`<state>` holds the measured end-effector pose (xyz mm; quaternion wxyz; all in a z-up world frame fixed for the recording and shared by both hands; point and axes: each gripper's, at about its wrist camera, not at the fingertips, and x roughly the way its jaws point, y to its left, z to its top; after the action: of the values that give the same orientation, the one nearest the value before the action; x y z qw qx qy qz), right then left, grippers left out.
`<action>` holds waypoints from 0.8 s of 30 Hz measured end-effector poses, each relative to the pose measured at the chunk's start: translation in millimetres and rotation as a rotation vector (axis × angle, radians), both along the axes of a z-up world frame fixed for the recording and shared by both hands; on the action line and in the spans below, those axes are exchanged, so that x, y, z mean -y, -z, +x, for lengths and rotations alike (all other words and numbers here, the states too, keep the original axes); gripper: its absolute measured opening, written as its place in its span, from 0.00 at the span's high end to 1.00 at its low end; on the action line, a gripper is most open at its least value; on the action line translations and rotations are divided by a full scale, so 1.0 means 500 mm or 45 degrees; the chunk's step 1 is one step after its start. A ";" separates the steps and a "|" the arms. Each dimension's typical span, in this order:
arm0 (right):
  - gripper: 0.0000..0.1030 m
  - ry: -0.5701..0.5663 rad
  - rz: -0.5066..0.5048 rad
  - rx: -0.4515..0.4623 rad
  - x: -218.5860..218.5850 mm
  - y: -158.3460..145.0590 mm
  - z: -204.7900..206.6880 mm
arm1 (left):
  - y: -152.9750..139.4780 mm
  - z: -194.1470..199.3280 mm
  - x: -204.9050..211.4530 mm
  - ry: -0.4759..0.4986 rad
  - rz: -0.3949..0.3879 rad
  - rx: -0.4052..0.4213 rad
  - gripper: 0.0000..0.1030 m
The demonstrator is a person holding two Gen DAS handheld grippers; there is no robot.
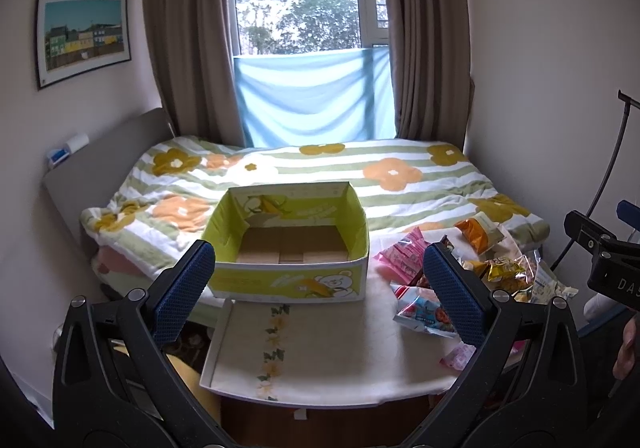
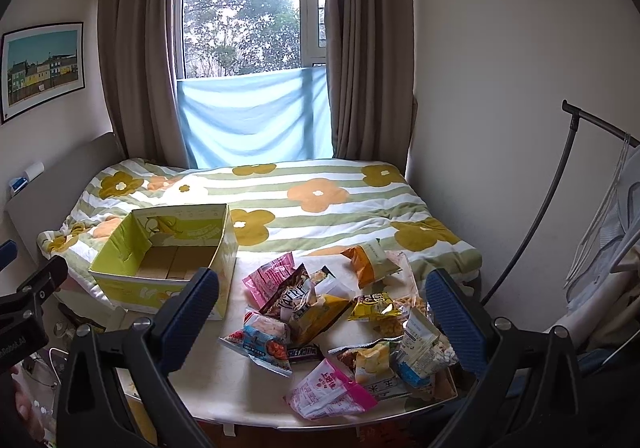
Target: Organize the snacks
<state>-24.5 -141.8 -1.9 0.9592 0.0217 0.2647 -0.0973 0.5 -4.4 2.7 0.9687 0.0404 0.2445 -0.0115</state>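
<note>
My left gripper [image 1: 318, 286] stands wide, its blue ribbed pads holding nothing, raised above the near part of the small white table with a floral strip [image 1: 320, 352]. My right gripper [image 2: 322, 312] is spread just as wide and is also empty, hanging over the heap of snack packets [image 2: 340, 332].

Between the left fingers I see the yellow-green cardboard box with a bear and banana print [image 1: 290, 248], open-topped, bare brown board showing at its bottom. It sits at the table's far left, its far side against the bed. The snacks lie loose on the right half of the table: a pink crinkled packet [image 2: 270, 276], an orange chip bag [image 2: 368, 262] at the far edge, a yellow foil pack [image 2: 378, 310], a pale blue-and-red pouch [image 2: 262, 342] and a pink-and-white packet [image 2: 328, 394] close to the near rim. None is in the box.

The tabletop between box and heap is bare, as is the near left portion. Beyond lies the bed with a green-striped flower quilt [image 1: 360, 175], then brown curtains [image 1: 188, 47] and a window with light blue cloth [image 1: 316, 95] across its lower part. A dark metal clothes rack [image 2: 560, 187] stands along the right wall, near the table's right edge. A framed picture [image 1: 82, 35] hangs left.
</note>
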 end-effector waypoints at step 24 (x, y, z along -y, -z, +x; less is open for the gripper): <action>0.00 -0.007 0.014 -0.013 -0.015 0.010 0.006 | 0.008 0.003 -0.013 -0.003 -0.010 -0.015 0.00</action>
<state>-21.5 -134.3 -7.0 0.9579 0.0257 0.2703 -0.0934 2.0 2.2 -1.3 0.9674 0.0364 0.2503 -0.0114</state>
